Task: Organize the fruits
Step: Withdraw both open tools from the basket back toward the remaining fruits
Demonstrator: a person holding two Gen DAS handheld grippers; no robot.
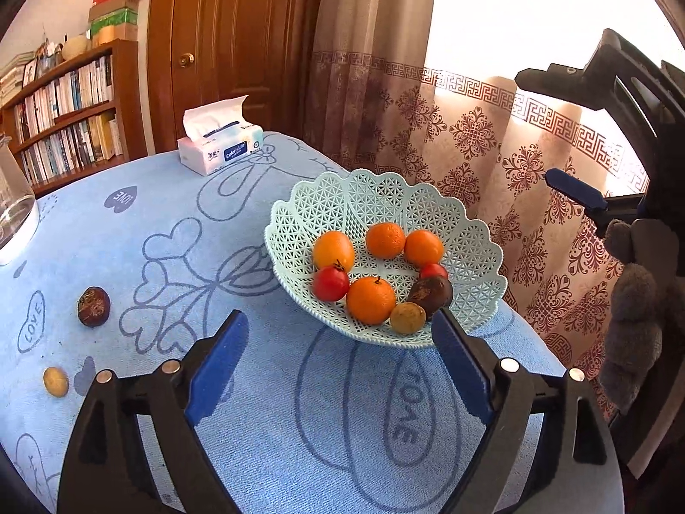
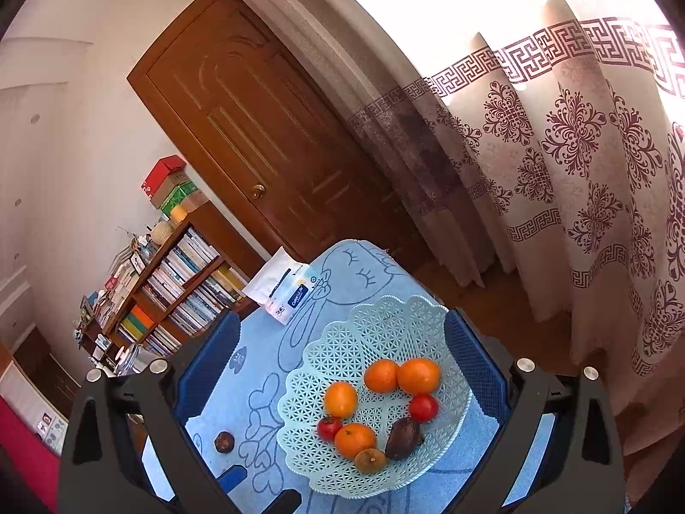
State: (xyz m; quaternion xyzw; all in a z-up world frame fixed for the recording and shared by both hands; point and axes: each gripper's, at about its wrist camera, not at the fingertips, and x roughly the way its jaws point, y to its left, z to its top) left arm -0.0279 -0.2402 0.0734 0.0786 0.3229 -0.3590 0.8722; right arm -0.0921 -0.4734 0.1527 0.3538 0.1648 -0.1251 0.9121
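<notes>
1. Left gripper: released, jaws spread wide, nothing held, low in frame before the basket; judged free for the next pick.
2. Right gripper: likewise released and empty, raised over the basket.
3. Mint lattice basket, centre frame: holds oranges, tomatoes, passion fruit.
4. Outstanding on tablecloth, left of frame: small yellow fruit, dark passion fruit.
5. Tissue pack, far edge, upper centre-left.

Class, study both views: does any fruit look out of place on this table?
Yes. Two fruits lie loose on the blue tablecloth, left of the basket: a dark purple fruit and a small yellow fruit. All the other fruit is in the basket, so these two look unsorted.
</notes>
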